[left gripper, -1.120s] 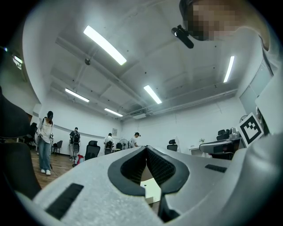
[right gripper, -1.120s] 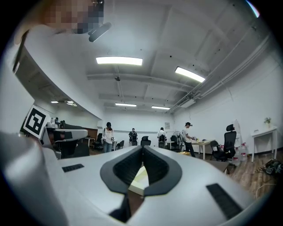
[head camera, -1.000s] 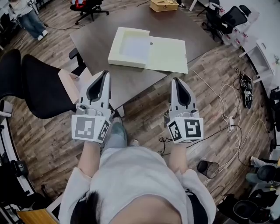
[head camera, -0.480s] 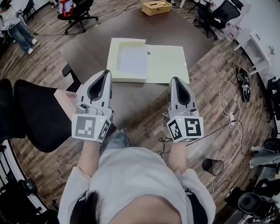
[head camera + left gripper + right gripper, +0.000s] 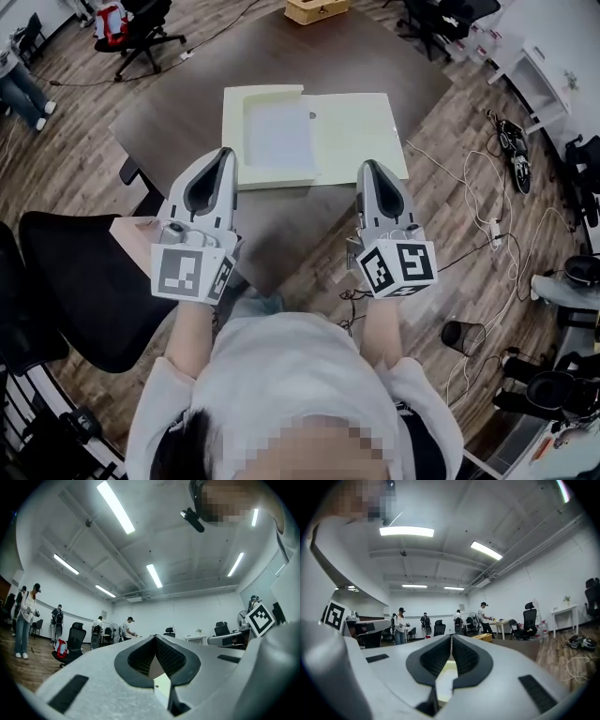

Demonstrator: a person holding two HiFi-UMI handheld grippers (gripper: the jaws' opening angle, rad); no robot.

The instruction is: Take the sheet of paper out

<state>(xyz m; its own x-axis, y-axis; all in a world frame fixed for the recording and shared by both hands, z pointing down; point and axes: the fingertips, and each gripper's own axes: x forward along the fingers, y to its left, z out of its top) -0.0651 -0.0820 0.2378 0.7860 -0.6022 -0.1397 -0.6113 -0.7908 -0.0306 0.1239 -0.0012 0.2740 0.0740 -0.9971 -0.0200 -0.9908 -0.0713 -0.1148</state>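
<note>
An open pale yellow file box [image 5: 270, 94] lies on the dark brown table [image 5: 178, 108]. A white sheet of paper [image 5: 278, 141] rests flat in its tray, and the lid [image 5: 361, 131] is folded out to the right. My left gripper [image 5: 226, 151] is shut and empty, its tip over the table just left of the box's near corner. My right gripper [image 5: 366, 163] is shut and empty too, just short of the lid's near edge. In the left gripper view the jaws meet at the tip [image 5: 154, 637]. The right gripper view shows the same [image 5: 451, 636], with the yellow box [image 5: 446, 671] below.
A black office chair [image 5: 75, 281] stands to my left at the table's corner. A wooden box [image 5: 316, 9] sits at the table's far edge. Cables [image 5: 478, 220] and a black bin [image 5: 462, 335] lie on the floor to the right. Several people stand far off in the room.
Both grippers have moved forward from in front of the table to the box's near edge, still shut. The box now lies closer and squarer in view.
</note>
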